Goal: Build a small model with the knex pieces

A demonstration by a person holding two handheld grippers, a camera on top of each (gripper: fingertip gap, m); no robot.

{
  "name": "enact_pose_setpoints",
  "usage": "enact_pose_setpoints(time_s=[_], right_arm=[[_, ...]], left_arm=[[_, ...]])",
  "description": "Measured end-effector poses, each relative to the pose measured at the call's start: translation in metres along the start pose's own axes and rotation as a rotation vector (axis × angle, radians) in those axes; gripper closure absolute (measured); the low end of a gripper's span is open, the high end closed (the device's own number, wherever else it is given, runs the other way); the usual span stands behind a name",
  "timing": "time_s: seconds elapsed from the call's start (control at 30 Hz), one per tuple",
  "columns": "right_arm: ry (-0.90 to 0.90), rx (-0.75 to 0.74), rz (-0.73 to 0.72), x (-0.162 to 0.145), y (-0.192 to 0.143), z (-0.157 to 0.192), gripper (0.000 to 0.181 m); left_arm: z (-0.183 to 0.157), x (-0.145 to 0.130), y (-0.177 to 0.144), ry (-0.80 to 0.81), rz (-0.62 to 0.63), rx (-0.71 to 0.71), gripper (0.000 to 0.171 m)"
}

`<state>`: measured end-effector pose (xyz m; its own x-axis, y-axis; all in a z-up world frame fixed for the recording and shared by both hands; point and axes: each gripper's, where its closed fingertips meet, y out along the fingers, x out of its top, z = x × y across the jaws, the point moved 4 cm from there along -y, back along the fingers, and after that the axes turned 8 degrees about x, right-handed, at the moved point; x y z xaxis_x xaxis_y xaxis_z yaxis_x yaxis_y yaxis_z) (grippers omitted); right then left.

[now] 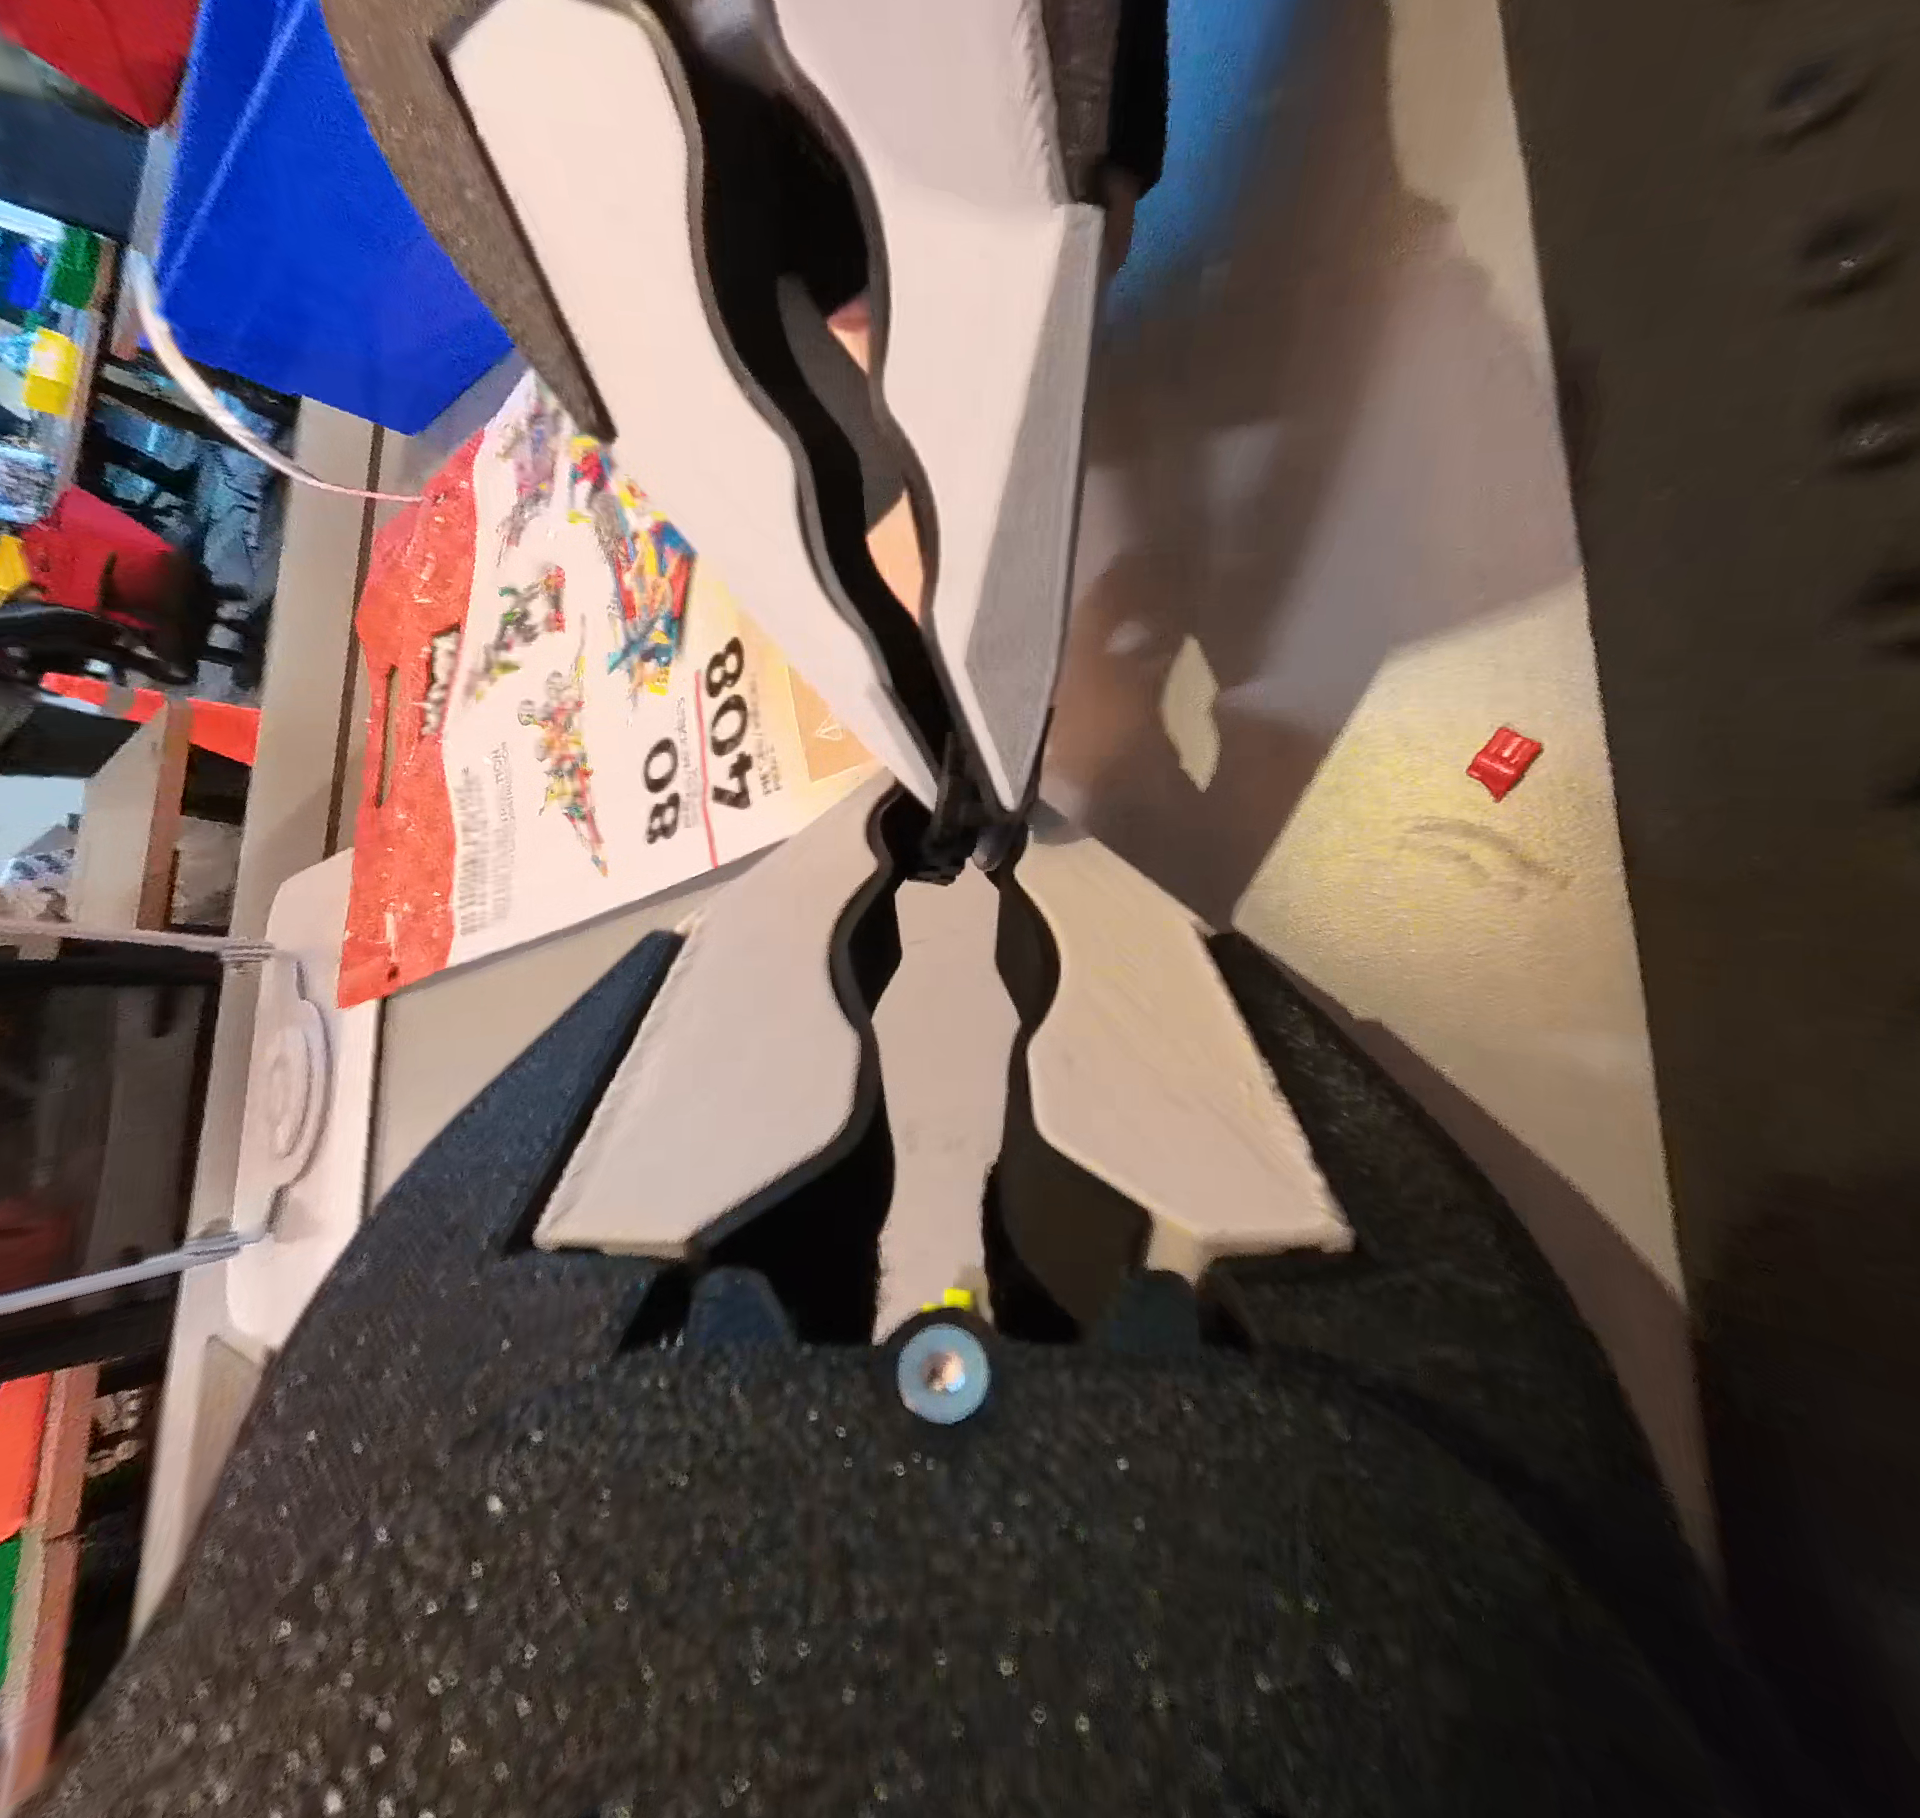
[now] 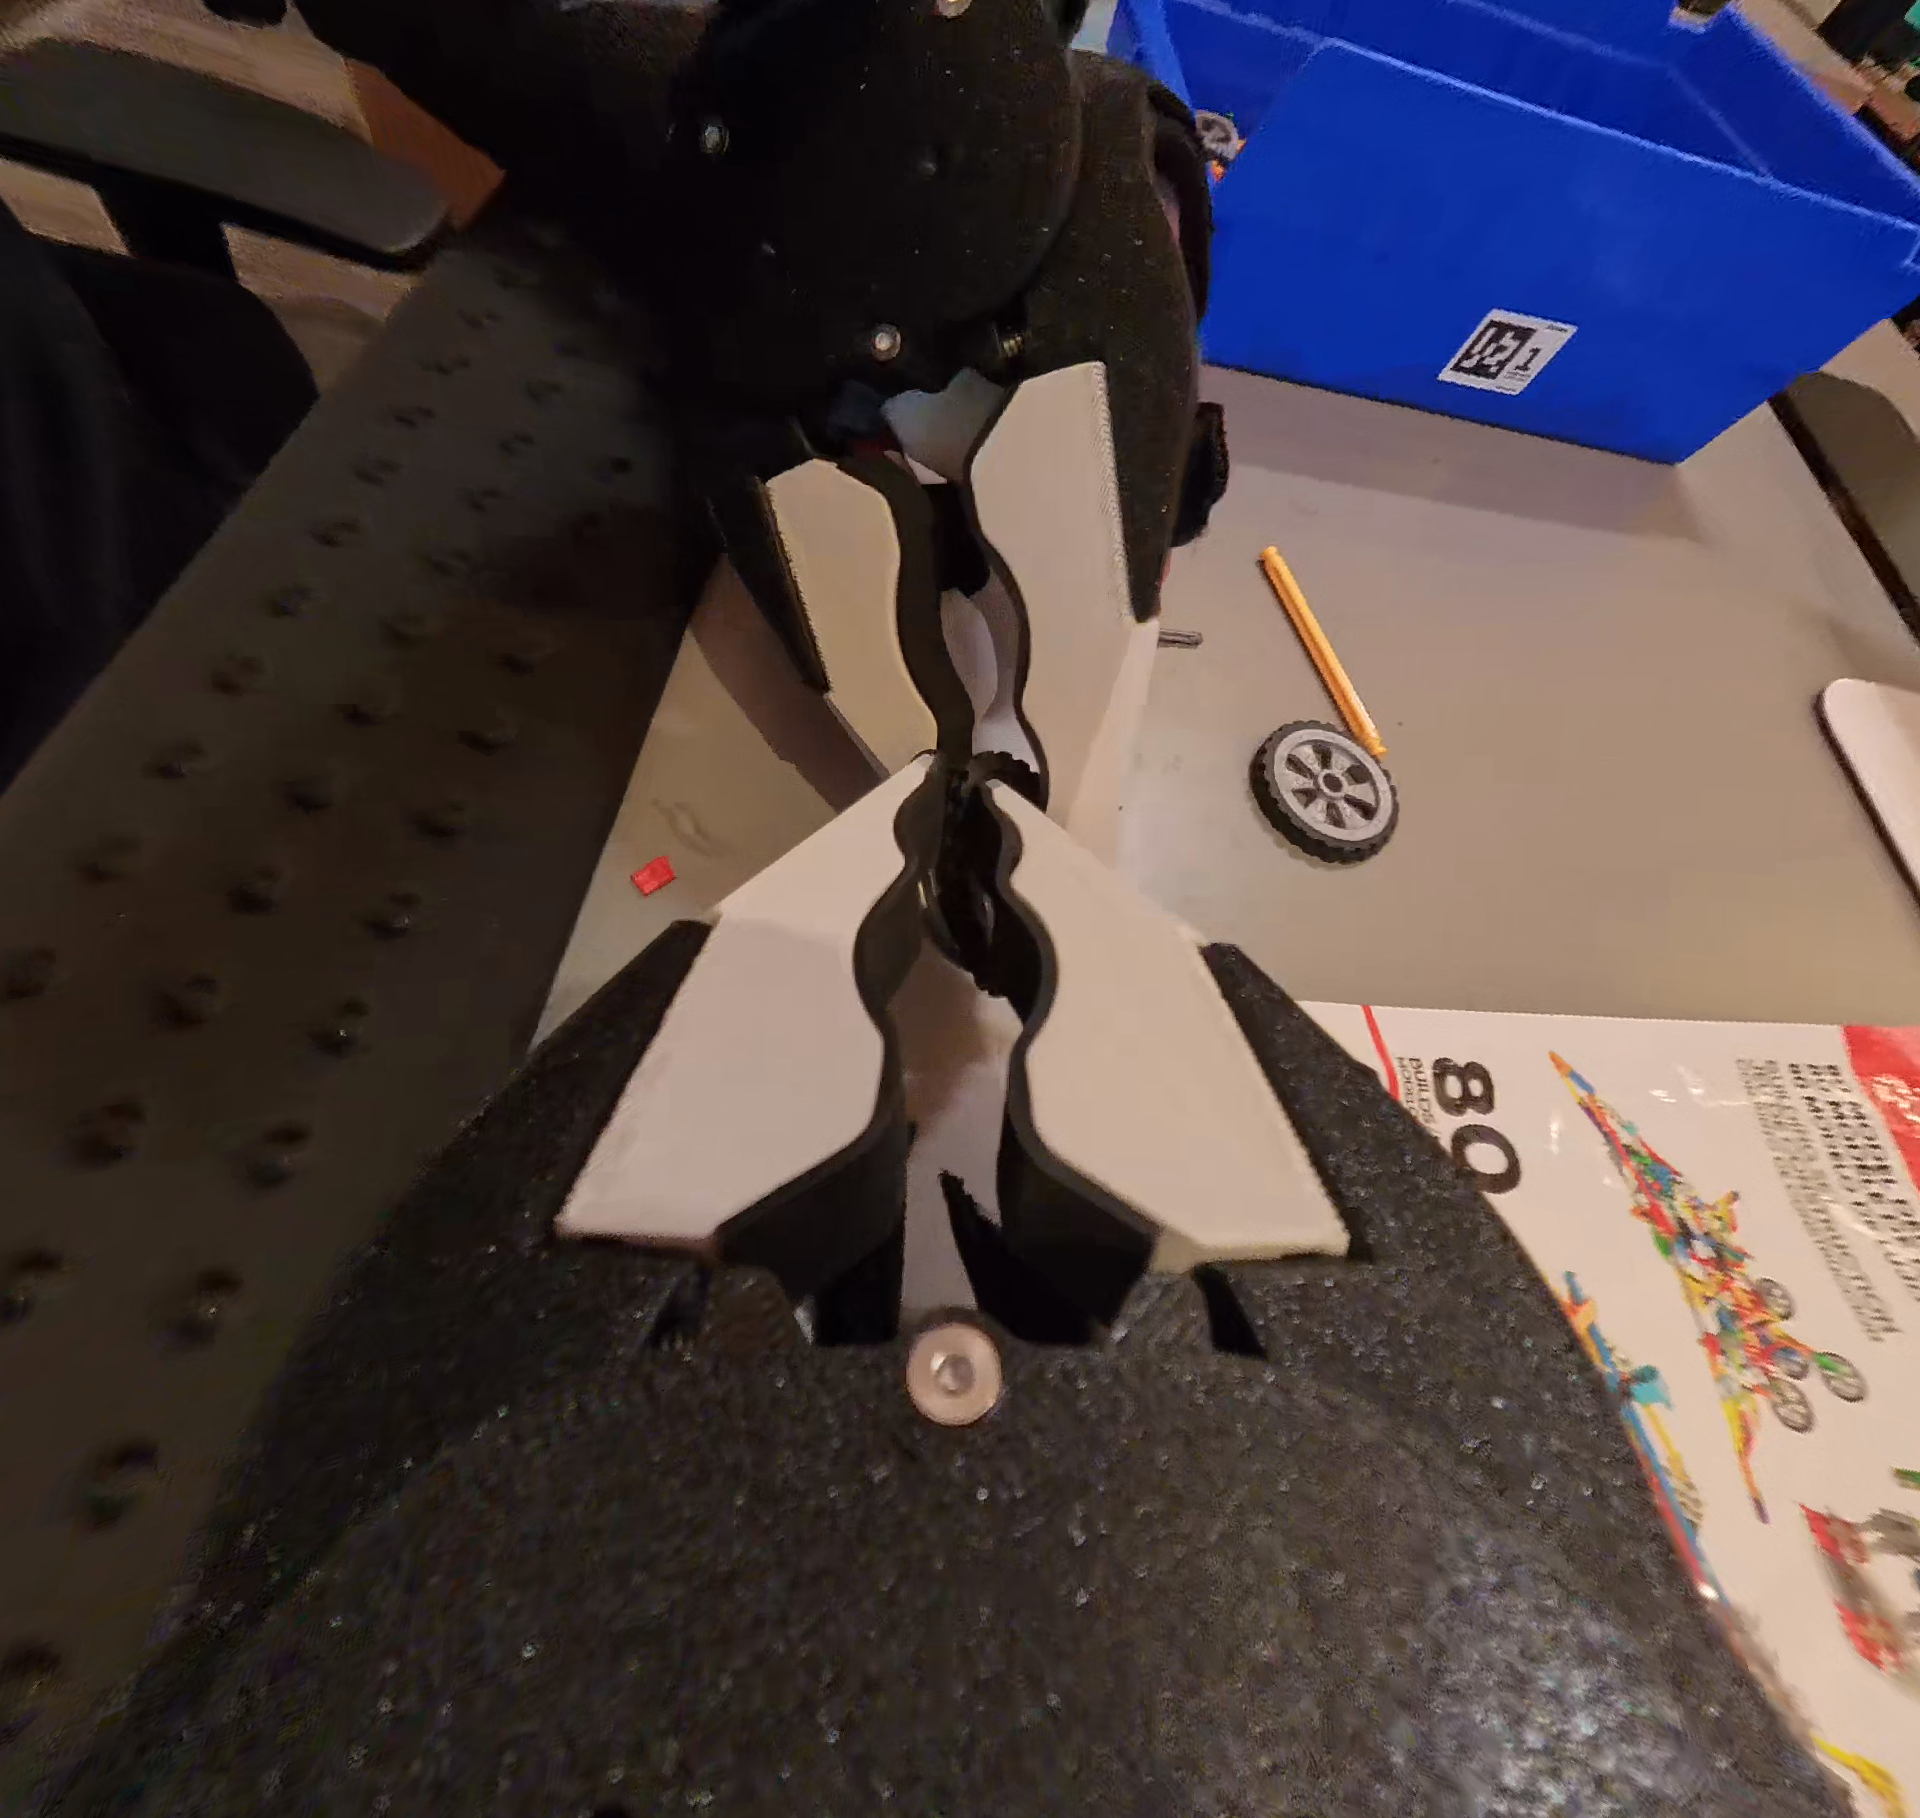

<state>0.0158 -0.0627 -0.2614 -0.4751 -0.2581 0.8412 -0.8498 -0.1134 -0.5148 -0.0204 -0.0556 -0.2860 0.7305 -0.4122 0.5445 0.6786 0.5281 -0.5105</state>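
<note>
Left tongs (image 1: 961, 833) and right tongs (image 2: 961, 792) meet tip to tip above the counter (image 2: 1558, 625), both nipped onto a small black part (image 2: 971, 895) left of the loose wheel (image 2: 1325, 792); advise keeping tips aligned, pressing straight.

Each tool (image 1: 961, 849) has a speckled black foam-like body and two white wedge fingers (image 1: 727, 1072) edged in wavy black rubber. A silver screw (image 2: 953, 1373) sits centred at the base. The other tool (image 2: 961, 792) matches, and carries a white label on top.
</note>
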Motion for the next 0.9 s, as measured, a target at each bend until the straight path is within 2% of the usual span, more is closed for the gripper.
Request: enact_pose_setpoints(time_s=[0.27,0.43,0.77,0.9], right_arm=[[-0.108,-0.061,0.078,-0.002,0.005,0.005,0.178],[-0.124,-0.08,0.076,-0.001,0.007,0.007,0.179],[-0.226,-0.118,0.113,0.001,0.011,0.011,0.18],[-0.28,-0.125,0.153,0.0,0.013,0.015,0.18]], left_arm=[[-0.006,-0.002,0.001,-0.048,0.012,-0.068,0.163],[-0.008,-0.004,0.001,-0.016,0.025,-0.047,0.164],[-0.014,-0.002,0.0,-0.193,-0.023,-0.191,0.164],[-0.018,-0.003,0.001,-0.198,-0.014,-0.226,0.164]])
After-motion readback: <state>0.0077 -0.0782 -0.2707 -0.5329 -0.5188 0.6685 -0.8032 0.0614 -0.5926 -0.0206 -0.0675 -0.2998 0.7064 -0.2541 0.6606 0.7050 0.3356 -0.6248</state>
